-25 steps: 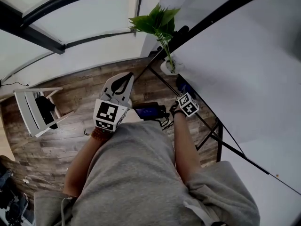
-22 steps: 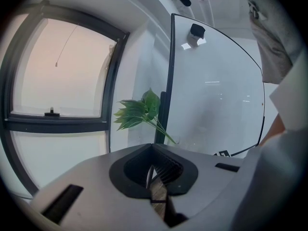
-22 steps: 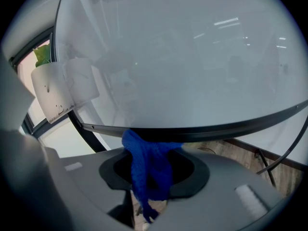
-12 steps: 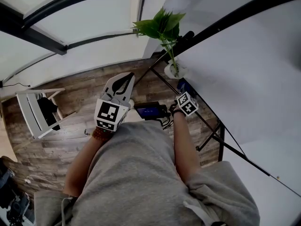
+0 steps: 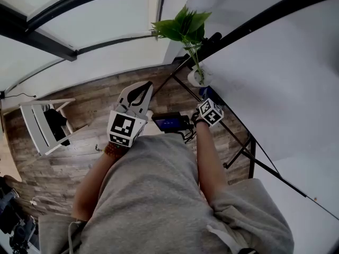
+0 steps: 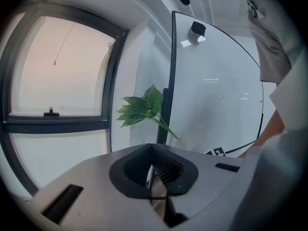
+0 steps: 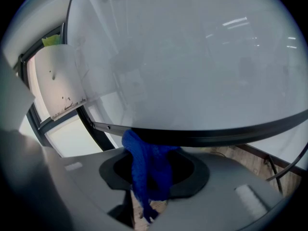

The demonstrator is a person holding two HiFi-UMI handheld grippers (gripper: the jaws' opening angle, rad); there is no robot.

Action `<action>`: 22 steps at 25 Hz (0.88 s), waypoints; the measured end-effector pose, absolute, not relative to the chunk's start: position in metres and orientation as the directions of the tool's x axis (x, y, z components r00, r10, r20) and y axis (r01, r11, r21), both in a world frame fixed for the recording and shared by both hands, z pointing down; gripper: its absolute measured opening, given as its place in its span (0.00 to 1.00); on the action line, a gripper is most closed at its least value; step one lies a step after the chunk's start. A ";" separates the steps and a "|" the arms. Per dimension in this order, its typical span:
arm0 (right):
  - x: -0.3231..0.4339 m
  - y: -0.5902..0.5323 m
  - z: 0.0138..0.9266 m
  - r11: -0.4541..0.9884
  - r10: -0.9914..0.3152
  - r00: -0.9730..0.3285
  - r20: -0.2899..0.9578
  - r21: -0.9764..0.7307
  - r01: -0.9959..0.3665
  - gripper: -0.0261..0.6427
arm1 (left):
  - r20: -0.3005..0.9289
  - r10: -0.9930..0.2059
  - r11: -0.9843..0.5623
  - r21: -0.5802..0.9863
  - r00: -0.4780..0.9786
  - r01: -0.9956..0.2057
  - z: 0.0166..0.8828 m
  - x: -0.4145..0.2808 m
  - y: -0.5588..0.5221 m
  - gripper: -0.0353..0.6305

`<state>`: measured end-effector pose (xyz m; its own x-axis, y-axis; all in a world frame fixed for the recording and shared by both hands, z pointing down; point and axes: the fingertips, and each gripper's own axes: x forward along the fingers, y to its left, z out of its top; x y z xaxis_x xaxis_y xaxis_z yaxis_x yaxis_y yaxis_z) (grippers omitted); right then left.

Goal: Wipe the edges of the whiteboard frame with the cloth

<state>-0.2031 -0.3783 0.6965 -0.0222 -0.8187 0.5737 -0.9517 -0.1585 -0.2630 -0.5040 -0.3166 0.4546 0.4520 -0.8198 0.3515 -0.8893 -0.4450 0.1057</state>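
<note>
My right gripper [image 7: 153, 186] has its fingers clamped on the blue cloth [image 7: 144, 162]. The cloth's bunched top presses against the dark whiteboard frame [image 7: 231, 131] just beyond the fingertips. My left gripper [image 6: 156, 179] has its fingers closed together on nothing, with a leafy plant [image 6: 142, 109] well beyond them.

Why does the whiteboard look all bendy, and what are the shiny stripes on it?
Right gripper view: the wide lens bends the frame; the stripes on the whiteboard are glare. Left gripper view: same bending, and the window is washed out.
</note>
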 end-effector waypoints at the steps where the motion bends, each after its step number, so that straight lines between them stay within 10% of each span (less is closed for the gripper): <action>1: -0.206 -0.380 0.696 -0.150 -0.820 -0.028 0.572 -0.262 -0.953 0.28 | 0.351 -0.820 -0.446 0.102 0.452 -0.889 0.454 -0.505 -0.318 0.07; 22: -0.256 -0.409 0.695 -0.059 -0.836 -0.127 0.533 -0.317 -0.946 0.28 | 0.392 -0.804 -0.453 0.085 0.447 -0.888 0.462 -0.508 -0.320 0.07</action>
